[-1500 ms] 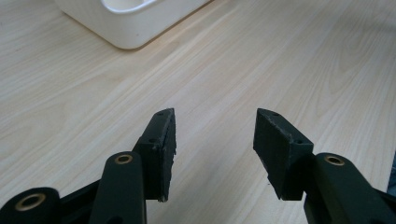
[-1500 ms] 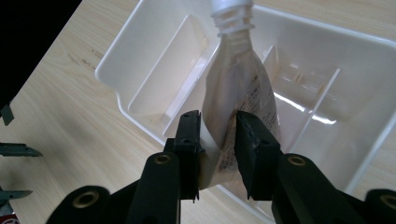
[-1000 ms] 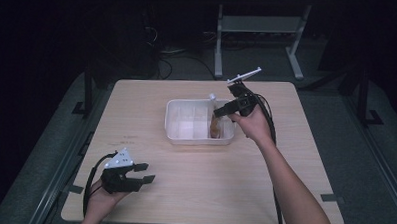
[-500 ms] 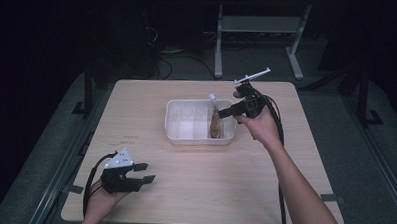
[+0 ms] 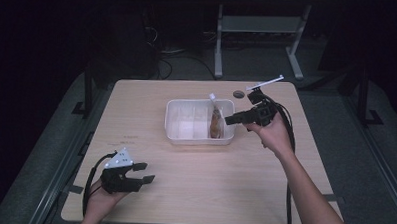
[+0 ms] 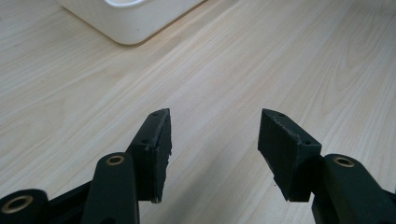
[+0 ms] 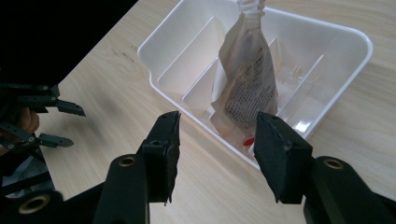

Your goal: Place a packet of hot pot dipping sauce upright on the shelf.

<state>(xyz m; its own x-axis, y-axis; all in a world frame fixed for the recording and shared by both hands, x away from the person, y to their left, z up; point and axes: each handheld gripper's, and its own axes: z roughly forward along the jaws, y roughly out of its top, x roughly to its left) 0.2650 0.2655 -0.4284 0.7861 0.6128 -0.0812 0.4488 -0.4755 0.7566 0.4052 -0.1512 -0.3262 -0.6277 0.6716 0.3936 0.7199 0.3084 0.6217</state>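
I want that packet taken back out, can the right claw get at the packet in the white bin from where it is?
Probably yes. The right claw stands open just outside the white bin, and the packet stands upright in the nearest compartment with nothing over it.

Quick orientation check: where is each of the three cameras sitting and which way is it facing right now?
High view: above the person's side, looking forward and down on the table; both forearms enter from the bottom, left gripper near, right gripper at the white tray.
Left gripper view: rides the left gripper, low over bare wood, facing a tray corner; its open jaws show.
Right gripper view: rides the right gripper, looking down into the tray at the pouch; its open jaws show, their gap just widened with nothing between.
Shared: all views show the tray.
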